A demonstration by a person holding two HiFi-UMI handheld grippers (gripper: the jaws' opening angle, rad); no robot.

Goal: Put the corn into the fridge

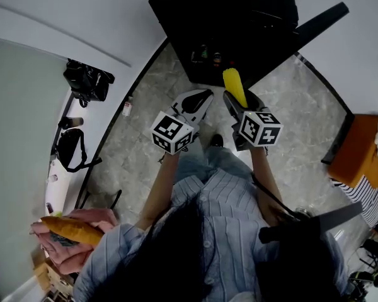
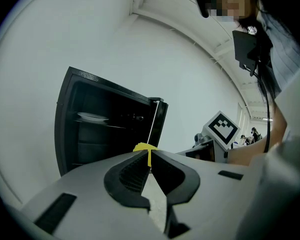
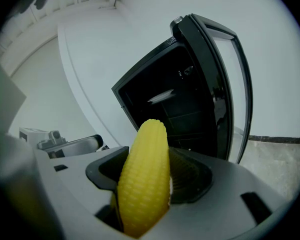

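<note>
At frame centre, facing the open fridge (image 1: 227, 17), your right gripper (image 1: 239, 104) is clamping the corn (image 1: 234, 85) low down — likely stiff, light, grippy — while your left gripper (image 1: 197, 100) is sitting closed, empty.

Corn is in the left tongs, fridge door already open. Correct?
Not quite. The corn is in the right tongs, as the right gripper view shows. The left tongs are shut with no cob between them. The fridge door is open.
</note>
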